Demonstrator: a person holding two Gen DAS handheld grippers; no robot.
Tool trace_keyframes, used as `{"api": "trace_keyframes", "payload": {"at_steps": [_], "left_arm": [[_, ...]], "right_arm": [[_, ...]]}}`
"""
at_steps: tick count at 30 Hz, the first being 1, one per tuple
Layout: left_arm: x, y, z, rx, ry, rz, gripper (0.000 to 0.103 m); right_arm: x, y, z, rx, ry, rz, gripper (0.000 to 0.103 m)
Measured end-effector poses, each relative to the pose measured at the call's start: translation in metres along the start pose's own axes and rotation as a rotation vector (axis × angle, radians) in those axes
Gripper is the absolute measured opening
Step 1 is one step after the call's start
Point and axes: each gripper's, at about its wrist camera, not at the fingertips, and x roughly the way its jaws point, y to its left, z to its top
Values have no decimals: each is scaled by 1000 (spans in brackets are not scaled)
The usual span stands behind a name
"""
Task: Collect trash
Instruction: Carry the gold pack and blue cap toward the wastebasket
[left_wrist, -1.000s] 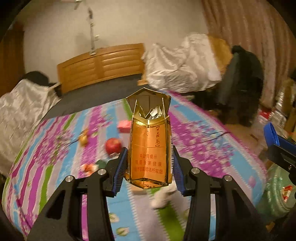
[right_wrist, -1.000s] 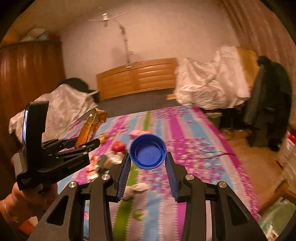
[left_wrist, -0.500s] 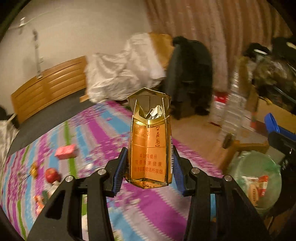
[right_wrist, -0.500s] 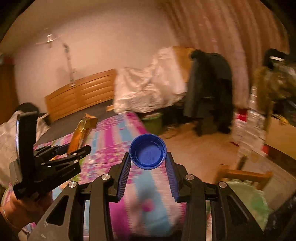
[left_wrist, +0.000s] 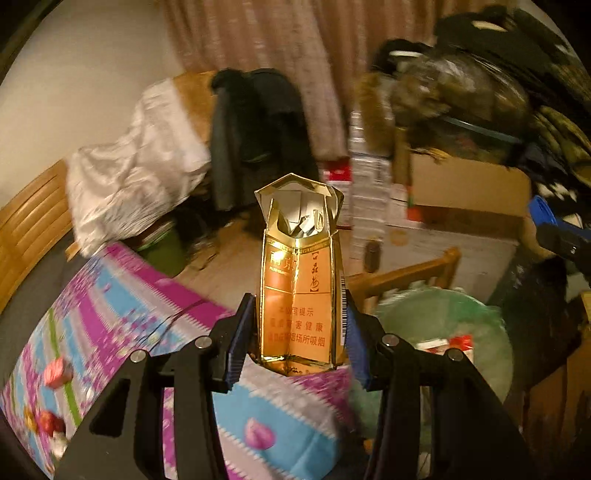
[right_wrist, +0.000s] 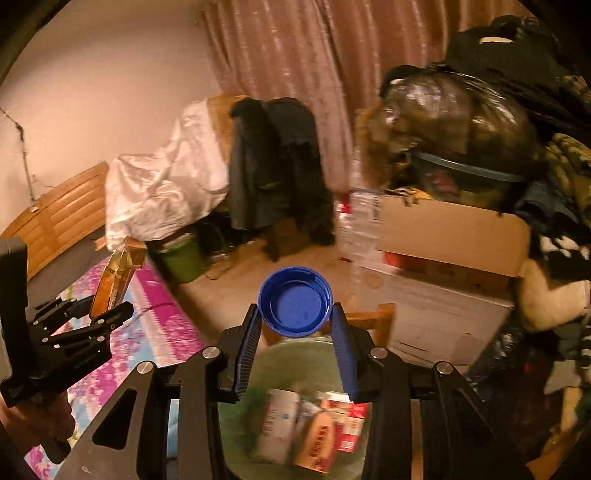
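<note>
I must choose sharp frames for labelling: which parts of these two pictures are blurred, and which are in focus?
Left wrist view: cigarette pack and left gripper sharp; bedspread and bin smeared. Right wrist view: blue bottle cap and right gripper sharp; bin's contents and plastic bottle blurred.

Both hand-held grippers swung off bed, rt one now over trash bin
</note>
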Motion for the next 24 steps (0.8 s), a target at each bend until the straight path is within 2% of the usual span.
{"api": "trace_keyframes", "payload": {"at_steps": [7, 13, 24], "left_arm": [[20, -53, 15, 65, 40, -113, 44], [25, -85, 16, 136, 53, -151, 44], [40, -96, -10, 186, 139, -172, 45]], "right_arm": [[-8, -25, -3, 7, 13, -53, 40], [-9, -29, -7, 8, 40, -59, 40], [6, -12, -27, -4, 140, -15, 40]]}}
